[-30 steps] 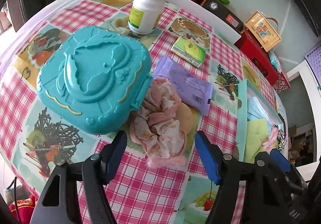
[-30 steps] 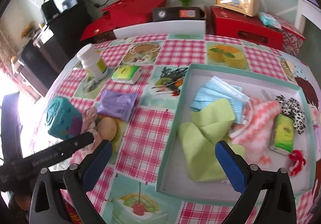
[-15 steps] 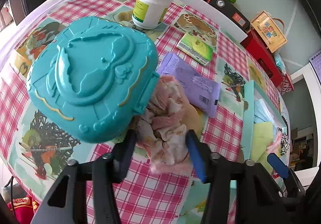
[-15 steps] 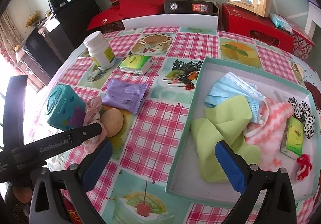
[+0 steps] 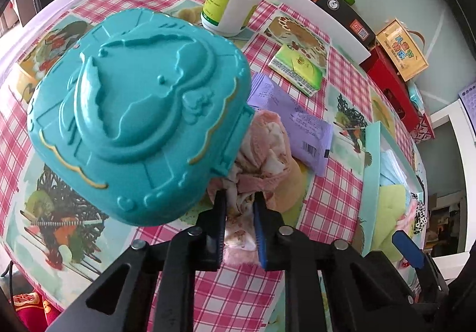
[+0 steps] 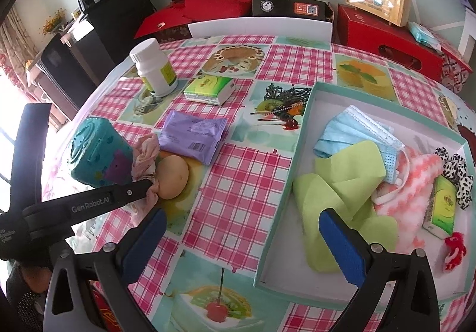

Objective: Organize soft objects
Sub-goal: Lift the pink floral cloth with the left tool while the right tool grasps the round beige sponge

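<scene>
A crumpled pink floral cloth (image 5: 261,153) lies on the checked tablecloth beside a teal plastic case (image 5: 134,111). My left gripper (image 5: 240,204) is shut on the cloth's near end; it also shows in the right wrist view (image 6: 150,184), gripping the cloth (image 6: 145,153). My right gripper (image 6: 241,230) is open and empty above the near rim of the teal tray (image 6: 276,230). The tray holds a green cloth (image 6: 336,183), a blue face mask (image 6: 354,132), a pink-white knit cloth (image 6: 413,183), a tissue pack and a spotted scrunchie.
A tan round sponge (image 6: 172,172) touches the cloth. A purple packet (image 6: 193,135), a green tissue pack (image 6: 208,87) and a white bottle (image 6: 154,67) stand further back. Red boxes and a black box sit behind the table.
My left gripper moved forward and closed its fingers onto the pink cloth. My right gripper drew back a little over the tray and stayed open.
</scene>
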`<state>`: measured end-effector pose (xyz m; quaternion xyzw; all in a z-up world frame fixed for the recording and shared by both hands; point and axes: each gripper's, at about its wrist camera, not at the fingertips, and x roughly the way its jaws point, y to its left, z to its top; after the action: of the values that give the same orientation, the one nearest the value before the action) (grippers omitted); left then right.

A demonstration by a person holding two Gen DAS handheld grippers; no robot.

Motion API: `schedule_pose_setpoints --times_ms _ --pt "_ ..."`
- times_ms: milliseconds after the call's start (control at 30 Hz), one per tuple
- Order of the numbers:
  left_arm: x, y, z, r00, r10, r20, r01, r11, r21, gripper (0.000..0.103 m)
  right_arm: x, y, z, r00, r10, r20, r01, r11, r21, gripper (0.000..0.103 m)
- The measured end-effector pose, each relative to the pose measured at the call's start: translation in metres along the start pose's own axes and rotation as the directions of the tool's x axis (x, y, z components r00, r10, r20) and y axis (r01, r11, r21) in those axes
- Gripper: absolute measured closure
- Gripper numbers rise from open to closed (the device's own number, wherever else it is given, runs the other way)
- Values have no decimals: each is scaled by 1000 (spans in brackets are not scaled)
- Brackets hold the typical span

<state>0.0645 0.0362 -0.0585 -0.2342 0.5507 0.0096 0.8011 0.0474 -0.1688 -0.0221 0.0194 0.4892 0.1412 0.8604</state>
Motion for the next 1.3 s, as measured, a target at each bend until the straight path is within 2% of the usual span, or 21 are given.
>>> schedule_pose_setpoints --times_ms 233,300,433,500,733,800,933,1000,1300 --pt "-5 7 -3 1000 -31 5 31 999 -32 90 2 9 4 1000 25 14 -25 999 -26 5" --pt "-6 8 -4 999 -39 0 39 999 -33 90 3 13 4 999 37 15 -36 998 -41 12" --pt "-9 11 -6 999 -50 -4 50 998 -41 90 9 20 5 998 55 9 -54 996 -72 17" --pt "-11 14 -6 998 -57 -2 57 997 -55 90 12 25 5 998 63 2 -62 994 -91 24" --pt "-17 17 -8 999 -53 6 54 996 -65 90 24 44 6 998 68 -11 -69 980 -188 25" --pt "-18 19 -8 999 -54 5 54 996 -74 90 31 50 6 997 69 -25 -73 973 -220 30" --pt "-18 24 -10 998 -58 -7 57 994 -93 90 44 59 6 997 65 -48 -76 958 -277 32" --pt "-18 26 -10 998 -62 -11 61 993 -99 90 49 64 6 996 68 -55 -82 950 -302 38" --pt "-18 34 -12 996 -80 -27 77 989 -123 90 67 80 10 996 53 -76 -77 924 -375 38"
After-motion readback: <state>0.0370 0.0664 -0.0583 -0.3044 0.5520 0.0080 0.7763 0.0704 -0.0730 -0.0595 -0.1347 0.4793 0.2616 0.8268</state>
